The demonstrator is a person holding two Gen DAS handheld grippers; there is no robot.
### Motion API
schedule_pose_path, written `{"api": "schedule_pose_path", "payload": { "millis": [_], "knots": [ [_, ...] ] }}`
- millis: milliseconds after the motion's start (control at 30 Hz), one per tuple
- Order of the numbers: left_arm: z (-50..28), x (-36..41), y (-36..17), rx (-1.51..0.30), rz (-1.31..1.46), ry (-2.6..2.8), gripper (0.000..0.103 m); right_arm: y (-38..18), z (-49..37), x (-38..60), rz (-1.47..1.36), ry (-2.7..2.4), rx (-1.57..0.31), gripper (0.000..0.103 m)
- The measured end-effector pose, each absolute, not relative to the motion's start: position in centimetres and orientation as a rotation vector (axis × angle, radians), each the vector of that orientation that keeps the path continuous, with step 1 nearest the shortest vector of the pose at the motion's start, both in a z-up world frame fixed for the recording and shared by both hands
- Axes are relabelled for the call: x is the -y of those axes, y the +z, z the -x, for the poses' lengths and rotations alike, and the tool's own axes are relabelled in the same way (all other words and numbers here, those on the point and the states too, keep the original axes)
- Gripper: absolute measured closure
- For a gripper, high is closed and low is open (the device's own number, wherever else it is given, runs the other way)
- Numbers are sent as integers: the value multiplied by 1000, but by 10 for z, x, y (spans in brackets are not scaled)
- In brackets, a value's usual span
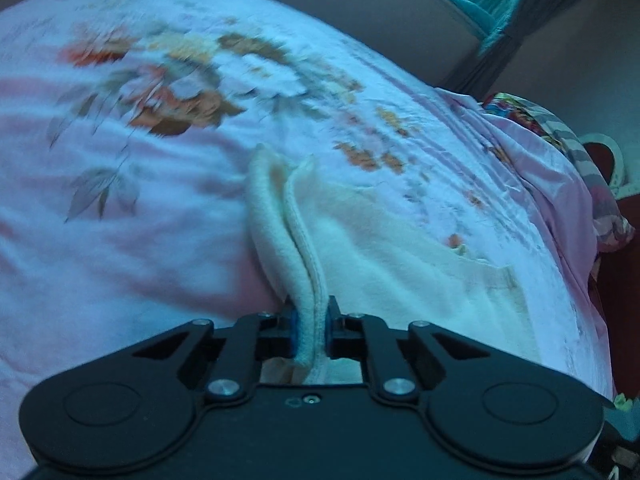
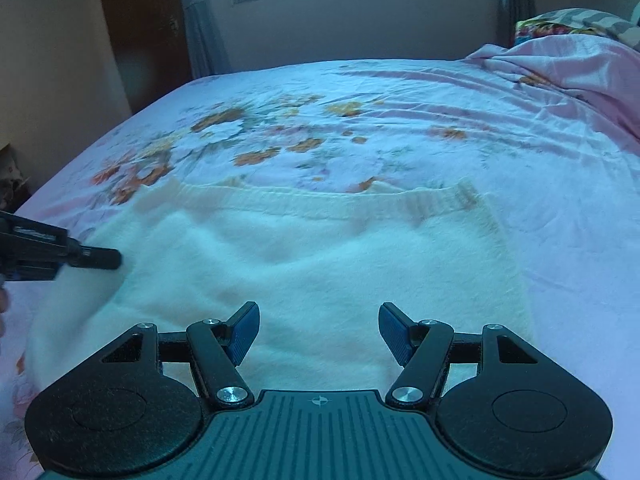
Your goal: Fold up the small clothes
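The sweater (image 2: 304,264) lies on the bed (image 2: 400,128), its left edge in the left tool (image 1: 311,334), right tool (image 2: 318,332) over its near edge, pillows (image 2: 576,24) far right.

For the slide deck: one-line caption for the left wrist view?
Left gripper shut on the cream sweater, lifting its hemmed edge over the floral bedsheet.

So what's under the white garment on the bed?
The floral bedsheet shows all around the white garment, which lies on it. Anything directly beneath the fabric is covered and cannot be seen.
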State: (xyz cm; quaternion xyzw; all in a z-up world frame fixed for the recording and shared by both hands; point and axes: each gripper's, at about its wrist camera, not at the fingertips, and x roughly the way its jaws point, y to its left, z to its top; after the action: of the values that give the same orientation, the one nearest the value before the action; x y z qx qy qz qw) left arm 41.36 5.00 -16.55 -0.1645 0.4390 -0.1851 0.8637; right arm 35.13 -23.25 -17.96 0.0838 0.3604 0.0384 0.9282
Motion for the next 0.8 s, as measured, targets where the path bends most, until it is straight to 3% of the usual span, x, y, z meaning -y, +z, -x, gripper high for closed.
{"api": "schedule_pose_path", "payload": {
  "millis": [100, 233, 500, 567, 600, 800],
  "knots": [
    [-405, -22, -142, -879, 307, -454, 94, -196, -362, 240, -161, 63, -827, 37],
    [-394, 35, -126, -874, 250, -555, 94, -187, -352, 263, -268, 70, -785, 37],
    [-364, 157, -162, -999, 99, -618, 91, -173, -316, 326, -344, 28, -760, 37],
    [-356, 168, -160, -1030, 116, -651, 93, -172, -305, 341, -359, 7, -759, 37],
    [-351, 171, -156, -1027, 113, -657, 86, -172, -301, 346, -369, 2, -757, 37],
    [-329, 151, -114, -954, 106, -676, 81, -159, -289, 354, -455, 44, -725, 37]
  ]
}}
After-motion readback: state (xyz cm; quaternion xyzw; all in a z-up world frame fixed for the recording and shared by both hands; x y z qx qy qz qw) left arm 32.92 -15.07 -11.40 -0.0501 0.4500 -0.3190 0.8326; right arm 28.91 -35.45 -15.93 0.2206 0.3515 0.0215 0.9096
